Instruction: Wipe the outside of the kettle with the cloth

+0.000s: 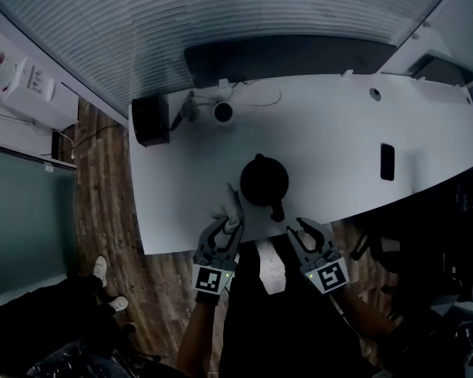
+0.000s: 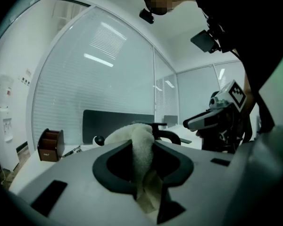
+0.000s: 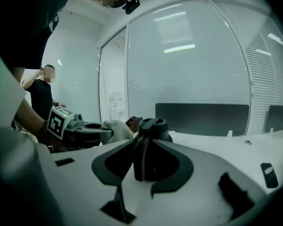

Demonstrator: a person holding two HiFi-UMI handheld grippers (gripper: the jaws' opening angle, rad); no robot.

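The head view was dim, with a cold blue-green cast. The white table (image 1: 426, 132) was its brightest surface, evenly lit from above with no hard shadows, while the wooden floor (image 1: 102, 211) and the lower edge fell close to black. The kettle (image 1: 264, 179) showed only as a dark silhouette with little surface detail. Wide-angle distortion bowed the table's edges and the glass wall (image 1: 142, 38).

In both gripper views the corners darkened to a black vignette and straight lines curved strongly. Ceiling light strips (image 2: 99, 59) showed as bright bars on the glass, with mild glare. The nearest foreground was soft, and the pale cloth (image 2: 142, 149) looked slightly blurred.
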